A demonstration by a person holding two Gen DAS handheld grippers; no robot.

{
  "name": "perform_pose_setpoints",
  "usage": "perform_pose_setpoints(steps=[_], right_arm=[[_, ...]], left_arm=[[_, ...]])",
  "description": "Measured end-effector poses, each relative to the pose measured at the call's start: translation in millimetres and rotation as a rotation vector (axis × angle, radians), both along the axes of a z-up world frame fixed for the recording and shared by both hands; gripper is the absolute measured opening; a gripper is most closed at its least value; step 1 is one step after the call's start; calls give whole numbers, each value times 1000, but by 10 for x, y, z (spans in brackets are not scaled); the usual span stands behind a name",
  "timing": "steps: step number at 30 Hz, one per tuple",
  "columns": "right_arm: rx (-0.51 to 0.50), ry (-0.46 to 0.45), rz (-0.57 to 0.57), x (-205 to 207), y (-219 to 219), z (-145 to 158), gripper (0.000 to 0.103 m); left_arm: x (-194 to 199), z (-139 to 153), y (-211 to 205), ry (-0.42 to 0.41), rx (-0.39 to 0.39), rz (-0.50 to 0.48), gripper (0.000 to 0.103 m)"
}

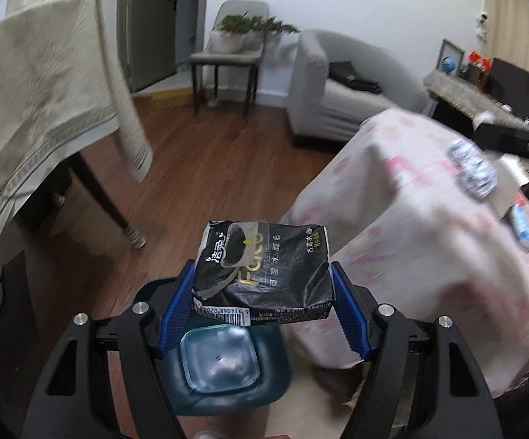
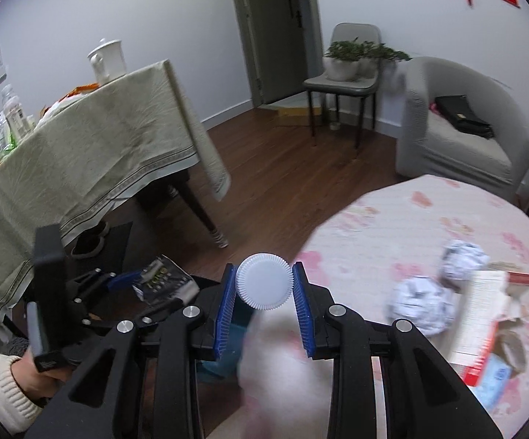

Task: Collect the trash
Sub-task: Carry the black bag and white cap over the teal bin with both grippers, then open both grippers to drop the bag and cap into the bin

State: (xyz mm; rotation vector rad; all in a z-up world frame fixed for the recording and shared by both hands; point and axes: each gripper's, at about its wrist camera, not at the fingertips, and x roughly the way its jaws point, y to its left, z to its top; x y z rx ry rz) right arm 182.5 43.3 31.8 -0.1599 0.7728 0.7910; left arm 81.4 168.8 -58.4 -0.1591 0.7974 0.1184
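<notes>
Tissue pack [image 1: 264,274] clamped between left tongs [image 1: 264,307]

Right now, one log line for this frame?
left gripper: shut on black tissue pack, above blue bin | right gripper: shut on white ribbed cap | table: two foil balls, carton left

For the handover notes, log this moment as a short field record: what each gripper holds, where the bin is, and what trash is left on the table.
left gripper: shut on the black tissue pack
right gripper: shut on the white ridged cap
bin: blue trash bin on the floor, directly under the tissue pack, beside the table
table: pink-patterned cloth
trash left on table: two crumpled paper balls, a torn red and white carton
</notes>
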Motion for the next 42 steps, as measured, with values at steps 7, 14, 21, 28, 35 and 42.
perform_pose_setpoints(steps=[7,14,21,28,35,42], right_arm=[[-22,40,59,-83,429,-145,31],[-65,84,108,-151,817,-348,31],[-106,147,126,-150,1108,-603,31],[-159,184,133,-146,1334,-867,31],[-212,211,133,-124,1499,-1142,31],[-255,242,116,-60,1598,-1404,31]], left_arm=[[-88,-421,283,135,-29,50,73],[-105,-687,490,230,-40,70,74],[-108,-951,592,303,-24,62,75],[-154,-952,694,297,-37,59,90],[-309,-713,886,220,-57,97,90],[-466,-453,1079,149,-81,142,80]])
